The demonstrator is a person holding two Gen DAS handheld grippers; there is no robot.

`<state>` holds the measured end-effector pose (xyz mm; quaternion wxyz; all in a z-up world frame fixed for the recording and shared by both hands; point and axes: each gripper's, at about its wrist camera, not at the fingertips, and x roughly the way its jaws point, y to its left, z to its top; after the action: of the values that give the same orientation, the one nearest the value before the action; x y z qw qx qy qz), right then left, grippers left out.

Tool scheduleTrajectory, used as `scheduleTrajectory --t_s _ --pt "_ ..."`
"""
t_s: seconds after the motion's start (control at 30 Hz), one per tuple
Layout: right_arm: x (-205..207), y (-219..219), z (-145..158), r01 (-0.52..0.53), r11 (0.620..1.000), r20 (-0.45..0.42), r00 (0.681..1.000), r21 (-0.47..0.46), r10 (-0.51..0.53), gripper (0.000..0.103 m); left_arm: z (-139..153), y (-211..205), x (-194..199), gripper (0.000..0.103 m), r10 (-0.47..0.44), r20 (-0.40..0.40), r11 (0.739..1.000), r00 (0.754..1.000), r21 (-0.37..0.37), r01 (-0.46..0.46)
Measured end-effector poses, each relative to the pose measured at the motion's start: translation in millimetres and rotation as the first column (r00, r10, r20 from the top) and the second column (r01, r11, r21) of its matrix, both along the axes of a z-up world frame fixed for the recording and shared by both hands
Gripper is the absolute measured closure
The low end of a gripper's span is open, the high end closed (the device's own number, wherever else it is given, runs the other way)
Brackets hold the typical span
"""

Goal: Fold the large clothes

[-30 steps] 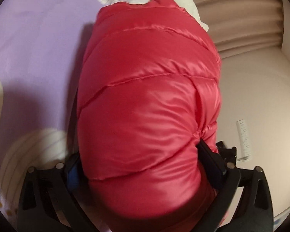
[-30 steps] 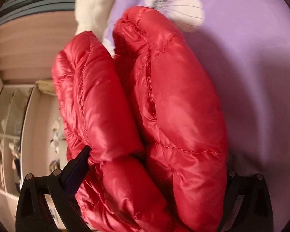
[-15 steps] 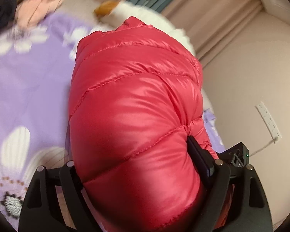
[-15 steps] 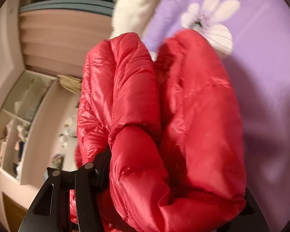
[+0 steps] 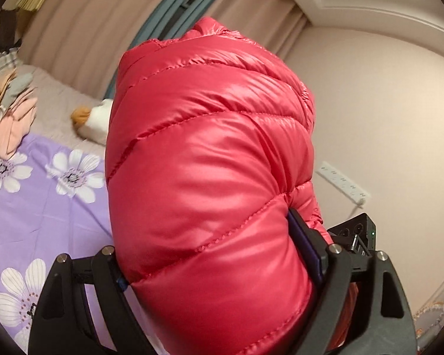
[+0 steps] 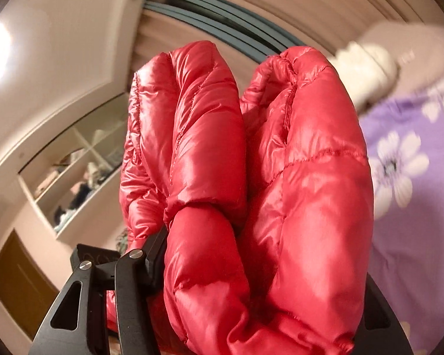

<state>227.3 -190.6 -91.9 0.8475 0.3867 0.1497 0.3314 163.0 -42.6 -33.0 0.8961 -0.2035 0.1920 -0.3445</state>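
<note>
Red, shiny quilted fabric fills both views: we hold a puffy jacket [image 5: 210, 183] bunched and lifted off the bed. Our left gripper [image 5: 213, 266] stands wide, its jaws pressed into a thick roll of the jacket on both sides. Our right gripper [image 6: 251, 254] sits about half open, clamped on two padded folds [image 6: 305, 177]; its right finger is hidden behind the fabric. Below lies a purple sheet [image 5: 38, 207] with white flowers, with a white plush toy [image 5: 94, 121] and a pile of clothes [image 5: 9, 112] further back. Beige curtains [image 5: 83, 29] hang behind, and a shelf unit [image 6: 74, 174] is set in the wall.
</note>
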Motion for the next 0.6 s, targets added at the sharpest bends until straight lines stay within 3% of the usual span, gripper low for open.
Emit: scheduleTrajectory --t_s 0.1,0.23,0.33,0.6 --pt "-15 7 15 0.025 0.999 0.036 0.999 -0.032 -0.024 0.044 12 -5 -17 0.017 -0.007 0.031 1.000 0.999 0.021 0.006" --pt "-11 15 11 0.020 0.999 0.037 0.999 -0.032 -0.019 0.044 11 -7 -18 0.017 0.001 0.026 1.000 1.000 0.028 -0.002" --pt "-22 -14 -1 0.011 1.000 0.019 1.000 -0.021 -0.011 0.044 5 -1 -9 0.017 0.001 0.009 1.000 1.000 0.028 -0.001" --pt "-35 -34 9 0.006 1.000 0.006 1.000 -0.010 -0.006 0.044 1 -3 -1 0.017 -0.015 -0.011 0.999 1.000 0.032 0.015"
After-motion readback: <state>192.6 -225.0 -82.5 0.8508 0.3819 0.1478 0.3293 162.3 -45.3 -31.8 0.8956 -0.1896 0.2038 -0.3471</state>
